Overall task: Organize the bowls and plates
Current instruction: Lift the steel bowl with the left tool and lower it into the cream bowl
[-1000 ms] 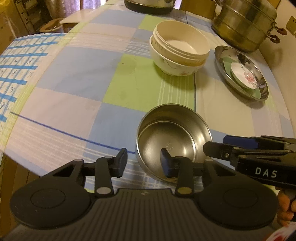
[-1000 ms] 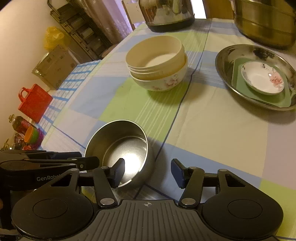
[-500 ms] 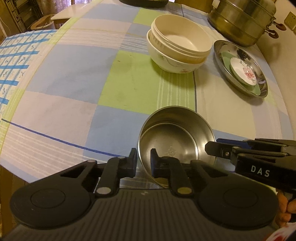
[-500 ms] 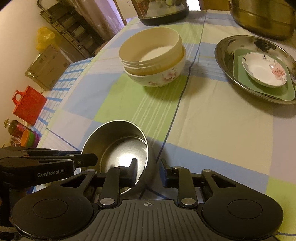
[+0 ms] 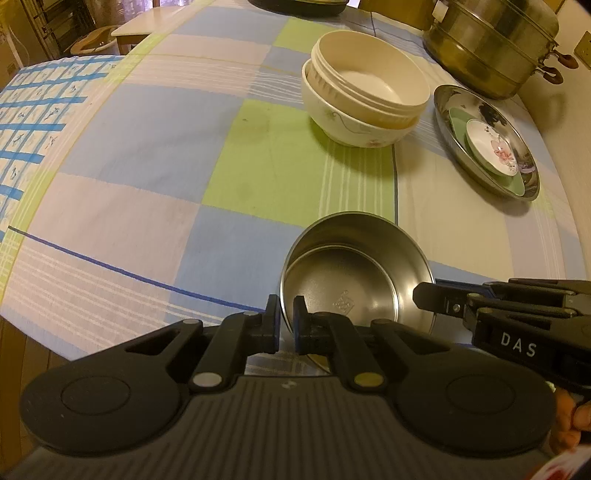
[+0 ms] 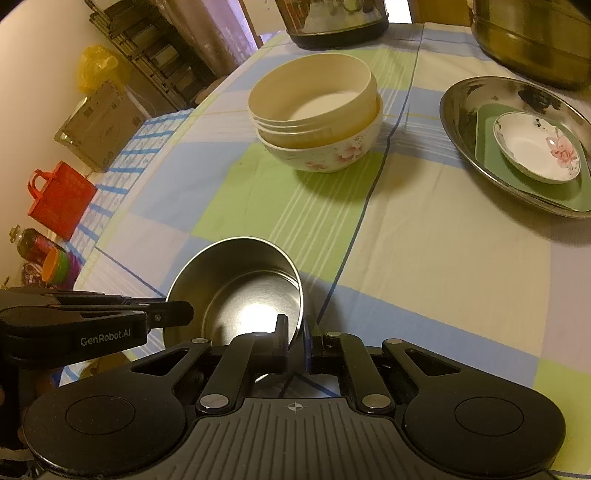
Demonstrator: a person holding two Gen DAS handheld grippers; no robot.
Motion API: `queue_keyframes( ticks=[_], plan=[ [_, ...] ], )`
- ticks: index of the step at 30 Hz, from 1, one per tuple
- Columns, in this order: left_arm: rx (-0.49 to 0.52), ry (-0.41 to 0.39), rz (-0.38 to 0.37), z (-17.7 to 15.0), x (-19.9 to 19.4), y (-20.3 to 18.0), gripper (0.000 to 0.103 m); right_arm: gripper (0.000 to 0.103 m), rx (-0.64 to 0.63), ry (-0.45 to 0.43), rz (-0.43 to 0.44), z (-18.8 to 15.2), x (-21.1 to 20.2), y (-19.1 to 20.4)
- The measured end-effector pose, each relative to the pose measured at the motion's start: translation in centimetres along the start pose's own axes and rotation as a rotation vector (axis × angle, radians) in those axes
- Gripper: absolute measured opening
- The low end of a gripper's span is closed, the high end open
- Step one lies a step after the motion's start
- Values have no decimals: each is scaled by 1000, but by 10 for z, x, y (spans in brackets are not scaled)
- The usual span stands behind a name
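A steel bowl (image 5: 354, 273) (image 6: 240, 284) sits near the table's front edge. My left gripper (image 5: 286, 325) is shut on its left rim, one finger inside and one outside. My right gripper (image 6: 295, 341) is shut on the opposite rim, and it shows from the side in the left wrist view (image 5: 424, 297). Farther back, a cream bowl (image 5: 369, 85) (image 6: 314, 99) is nested in a white floral bowl (image 5: 351, 125) (image 6: 325, 155). At the right, a steel plate (image 5: 454, 110) (image 6: 461, 107) holds a green plate (image 5: 458, 118) (image 6: 487, 147) with a small floral dish (image 5: 491, 147) (image 6: 535, 147) on it.
A checked cloth (image 5: 147, 155) covers the table. A large steel steamer pot (image 5: 491, 40) stands at the back right and a dark appliance base (image 6: 336, 26) at the back. Off the table's left are a red basket (image 6: 59, 195), a rack and a box.
Both grippers closed onto the steel bowl's rim, the left on its left side and the right on its right side. The bowl has stayed where it was.
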State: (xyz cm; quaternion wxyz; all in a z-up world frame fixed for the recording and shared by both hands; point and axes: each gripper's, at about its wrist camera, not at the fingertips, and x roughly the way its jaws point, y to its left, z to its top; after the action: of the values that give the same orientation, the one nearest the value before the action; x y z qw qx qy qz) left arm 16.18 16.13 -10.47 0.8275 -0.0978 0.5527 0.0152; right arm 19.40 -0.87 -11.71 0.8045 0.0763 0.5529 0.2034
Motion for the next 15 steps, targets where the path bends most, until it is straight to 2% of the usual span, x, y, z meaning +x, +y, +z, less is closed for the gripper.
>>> queue_keyframes(
  ticks=[6, 15],
  plan=[
    [-8, -1, -3, 1, -4, 0, 6, 7, -9, -12, 3, 5, -5, 1],
    [9, -61, -23, 20, -26, -3, 6, 7, -1, -51, 9, 21, -23, 2]
  ],
)
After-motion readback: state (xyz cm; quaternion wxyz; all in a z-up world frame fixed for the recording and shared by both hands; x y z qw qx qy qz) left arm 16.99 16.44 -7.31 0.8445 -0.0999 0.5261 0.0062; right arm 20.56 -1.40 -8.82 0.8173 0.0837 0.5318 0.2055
